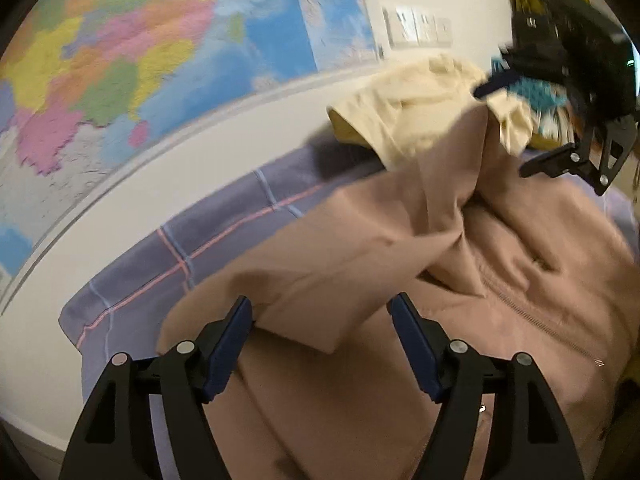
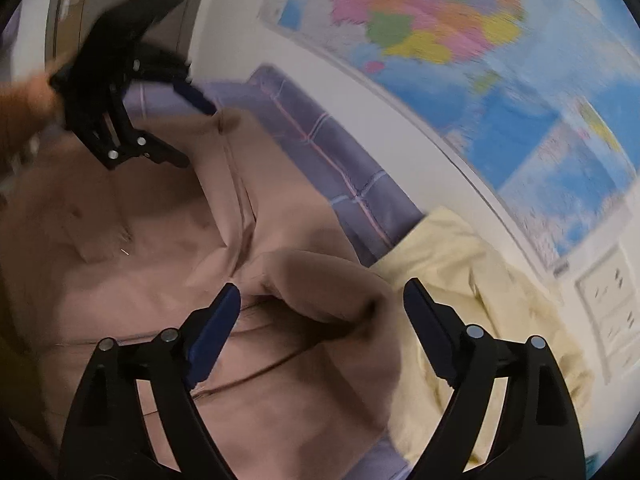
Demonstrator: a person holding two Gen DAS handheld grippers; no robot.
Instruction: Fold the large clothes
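A large tan zip-front garment (image 1: 500, 280) lies spread and rumpled on a purple checked bed sheet (image 1: 200, 248). My left gripper (image 1: 322, 312) is open just over it. A folded flap of the tan cloth lies between its blue pads, and they do not press it. The right wrist view shows the same garment (image 2: 120, 260) under my right gripper (image 2: 320, 296), which is open around a raised hump of fabric. Each gripper shows in the other's view: the right gripper (image 1: 506, 130) at the upper right, the left gripper (image 2: 196, 136) at the upper left, held by a hand (image 2: 28, 96).
A pale yellow cloth (image 1: 420, 92) (image 2: 480, 280) lies bunched at the far end of the garment, against the white wall. A coloured map (image 1: 120, 60) (image 2: 480, 40) hangs above the bed. Wall sockets (image 1: 420, 26) (image 2: 612, 308) sit beside it.
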